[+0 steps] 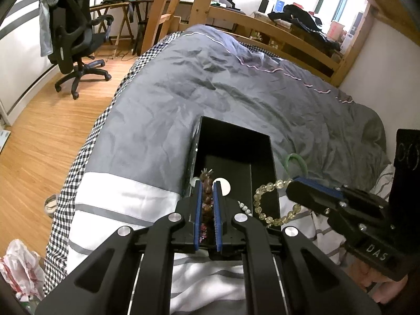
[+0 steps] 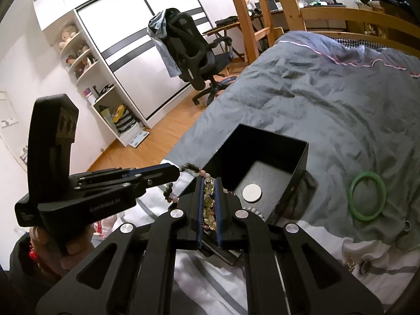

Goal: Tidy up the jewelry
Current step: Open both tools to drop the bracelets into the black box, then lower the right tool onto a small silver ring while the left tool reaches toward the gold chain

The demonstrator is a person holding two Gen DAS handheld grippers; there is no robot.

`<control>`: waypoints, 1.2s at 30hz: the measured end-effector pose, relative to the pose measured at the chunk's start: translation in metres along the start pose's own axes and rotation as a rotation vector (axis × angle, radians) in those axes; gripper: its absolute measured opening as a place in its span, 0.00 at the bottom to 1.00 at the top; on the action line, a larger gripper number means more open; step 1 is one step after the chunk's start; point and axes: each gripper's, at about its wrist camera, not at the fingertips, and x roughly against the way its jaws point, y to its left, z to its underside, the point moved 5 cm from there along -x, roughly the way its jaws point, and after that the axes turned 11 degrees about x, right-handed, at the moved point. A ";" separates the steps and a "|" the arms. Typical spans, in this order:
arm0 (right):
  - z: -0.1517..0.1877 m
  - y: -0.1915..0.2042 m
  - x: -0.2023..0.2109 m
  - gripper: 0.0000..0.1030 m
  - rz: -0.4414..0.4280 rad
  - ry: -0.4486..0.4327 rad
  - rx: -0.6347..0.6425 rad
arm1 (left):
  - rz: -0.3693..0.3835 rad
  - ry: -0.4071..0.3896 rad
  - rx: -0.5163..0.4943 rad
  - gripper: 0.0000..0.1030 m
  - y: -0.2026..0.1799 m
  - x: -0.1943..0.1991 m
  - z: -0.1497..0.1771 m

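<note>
An open black box (image 1: 236, 136) (image 2: 262, 144) sits on the grey duvet with a white disc (image 1: 225, 187) (image 2: 252, 193) on its floor. My left gripper (image 1: 207, 183) (image 2: 177, 170) is shut on a brown bead bracelet (image 1: 206, 199) (image 2: 168, 191) over the box's near left corner. My right gripper (image 2: 209, 181) (image 1: 295, 181) is shut on a yellow crystal bead bracelet (image 2: 208, 204) (image 1: 258, 206), which hangs at the box's near edge. A green bangle (image 2: 366, 195) (image 1: 296, 160) lies flat on the duvet, right of the box. A white pearl string (image 2: 252, 210) (image 1: 244, 207) lies by the box's near rim.
Small loose pieces of jewelry (image 2: 351, 263) and a ring (image 2: 407, 225) lie on the white striped sheet at the near right. The bed's left edge drops to a wooden floor (image 1: 52, 136) with an office chair (image 1: 76, 39). A wooden bed frame (image 1: 275, 34) stands beyond.
</note>
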 end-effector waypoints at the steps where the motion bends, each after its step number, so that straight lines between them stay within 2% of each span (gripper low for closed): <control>1: 0.001 0.000 -0.001 0.08 -0.003 0.003 0.002 | 0.002 -0.003 0.000 0.08 -0.001 0.000 -0.001; 4: 0.003 0.003 -0.004 0.09 -0.019 0.010 0.004 | 0.004 -0.028 -0.001 0.08 -0.001 0.005 -0.002; 6: 0.003 0.003 -0.006 0.14 -0.016 0.016 0.005 | 0.011 -0.040 0.007 0.24 -0.001 0.008 -0.003; 7: 0.003 0.003 -0.006 0.20 -0.021 0.018 0.001 | -0.003 -0.063 0.008 0.51 -0.001 0.012 -0.004; 8: 0.004 0.002 -0.006 0.45 -0.026 0.018 -0.006 | -0.019 -0.092 0.007 0.73 0.000 0.015 -0.005; 9: 0.003 0.001 -0.004 0.72 -0.023 0.009 -0.015 | -0.036 -0.129 0.002 0.76 -0.001 0.020 -0.007; 12: 0.001 -0.006 0.007 0.90 0.021 -0.041 -0.031 | -0.018 -0.170 -0.007 0.82 -0.004 0.028 -0.009; 14: 0.000 -0.013 0.012 0.90 0.077 -0.045 -0.025 | -0.016 -0.198 -0.011 0.88 -0.007 0.032 -0.009; 18: -0.002 -0.031 0.028 0.96 0.151 -0.070 -0.025 | -0.013 -0.230 -0.048 0.93 -0.018 0.035 -0.007; 21: -0.002 -0.046 0.042 0.96 0.170 -0.074 -0.049 | -0.007 -0.233 -0.074 0.93 -0.028 0.031 -0.004; 25: 0.000 -0.060 0.061 0.96 0.250 -0.077 -0.040 | -0.001 -0.223 -0.105 0.93 -0.041 0.025 0.002; 33: 0.007 -0.081 0.104 0.96 0.410 -0.057 0.063 | 0.012 -0.197 -0.180 0.93 -0.070 0.017 0.020; 36: 0.013 -0.093 0.124 0.96 0.420 -0.091 0.058 | 0.032 -0.180 -0.210 0.93 -0.083 0.014 0.028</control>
